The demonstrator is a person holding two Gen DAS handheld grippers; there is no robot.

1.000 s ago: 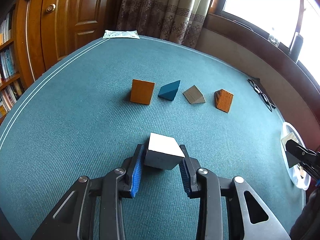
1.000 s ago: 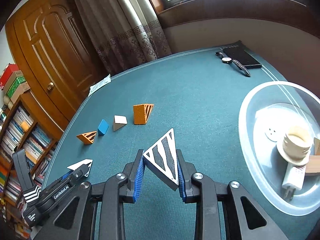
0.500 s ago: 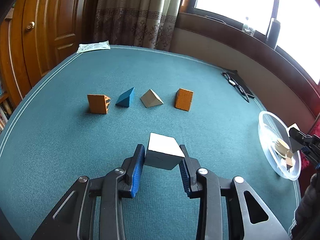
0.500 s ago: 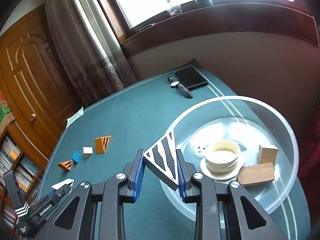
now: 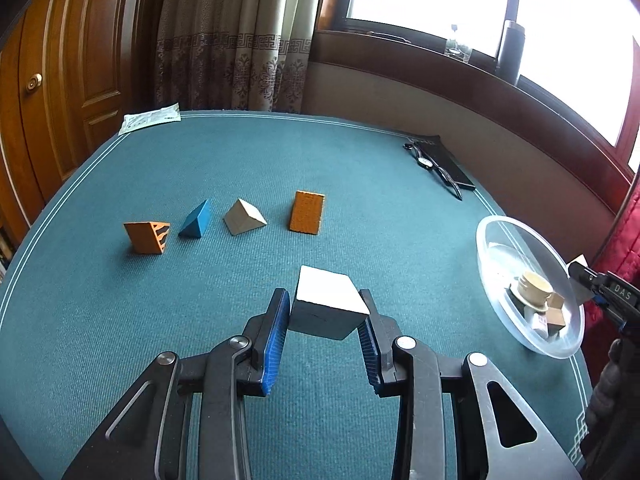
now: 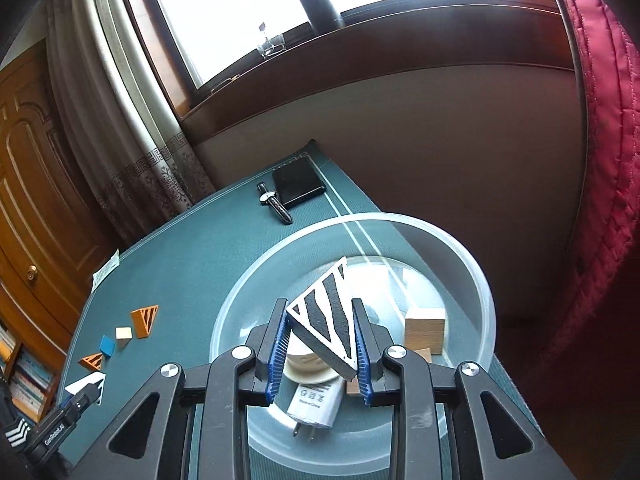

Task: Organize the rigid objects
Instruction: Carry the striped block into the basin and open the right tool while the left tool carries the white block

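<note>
**Both wedges carried toward the bowl**

Since a second ago our right gripper (image 6: 320, 344) has swung over the clear bowl (image 6: 476, 280), pinching the striped wedge (image 6: 326, 320) above it. Our left gripper (image 5: 325, 330) clamps the white wedge (image 5: 326, 300) above the green table (image 5: 120, 340).

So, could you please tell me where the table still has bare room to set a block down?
Bare green felt lies between the row of four wedge blocks and the clear plastic bowl. The bowl's inside is crowded.
</note>
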